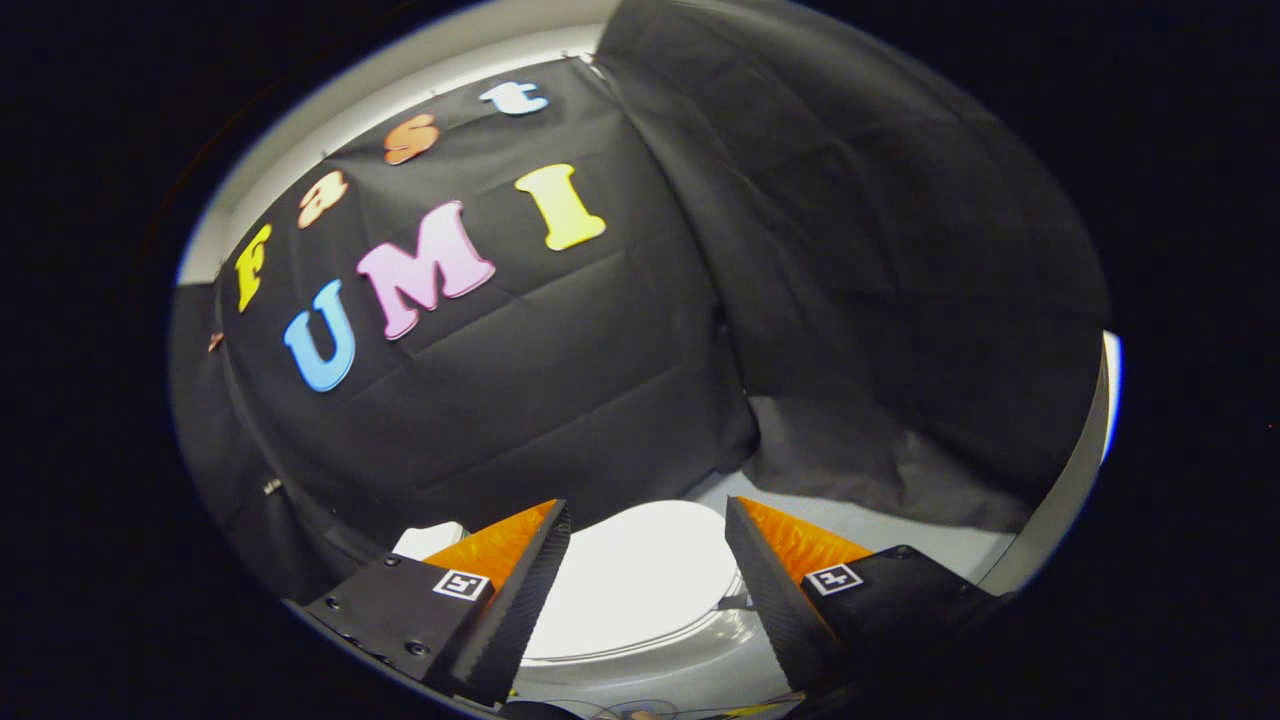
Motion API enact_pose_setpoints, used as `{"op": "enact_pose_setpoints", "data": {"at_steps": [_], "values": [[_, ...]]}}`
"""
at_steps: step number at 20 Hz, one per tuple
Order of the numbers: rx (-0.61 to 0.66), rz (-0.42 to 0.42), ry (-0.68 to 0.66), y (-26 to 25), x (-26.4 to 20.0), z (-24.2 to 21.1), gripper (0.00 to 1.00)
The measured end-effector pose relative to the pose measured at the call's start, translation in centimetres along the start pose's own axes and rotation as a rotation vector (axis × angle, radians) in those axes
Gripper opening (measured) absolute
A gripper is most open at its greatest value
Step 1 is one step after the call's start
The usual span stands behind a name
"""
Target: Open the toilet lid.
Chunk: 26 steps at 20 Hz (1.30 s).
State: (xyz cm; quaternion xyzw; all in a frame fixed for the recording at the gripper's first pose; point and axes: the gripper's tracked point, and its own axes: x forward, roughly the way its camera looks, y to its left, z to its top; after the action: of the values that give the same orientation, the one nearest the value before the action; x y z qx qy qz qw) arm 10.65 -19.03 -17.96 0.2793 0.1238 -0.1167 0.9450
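White toilet lid [640, 575] lies closed beyond the wide-open, empty tool [648, 520].

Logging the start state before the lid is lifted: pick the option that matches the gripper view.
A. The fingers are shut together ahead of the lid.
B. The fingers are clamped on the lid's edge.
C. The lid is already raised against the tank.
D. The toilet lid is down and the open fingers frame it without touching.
D: the toilet lid lies flat and closed, seen in the wide gap of the open gripper, neither finger touching it.
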Motion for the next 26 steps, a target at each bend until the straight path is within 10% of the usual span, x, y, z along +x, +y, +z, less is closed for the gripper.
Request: {"op": "enact_pose_setpoints", "data": {"at_steps": [11,21,26], "values": [[0.43,-0.146,0.249,-14.2,9.4,-11.4,0.97],[0.648,-0.126,0.417,-17.2,14.3,-21.0,0.97],[0.718,-0.093,0.462,-15.8,15.5,-23.2,0.58]]}}
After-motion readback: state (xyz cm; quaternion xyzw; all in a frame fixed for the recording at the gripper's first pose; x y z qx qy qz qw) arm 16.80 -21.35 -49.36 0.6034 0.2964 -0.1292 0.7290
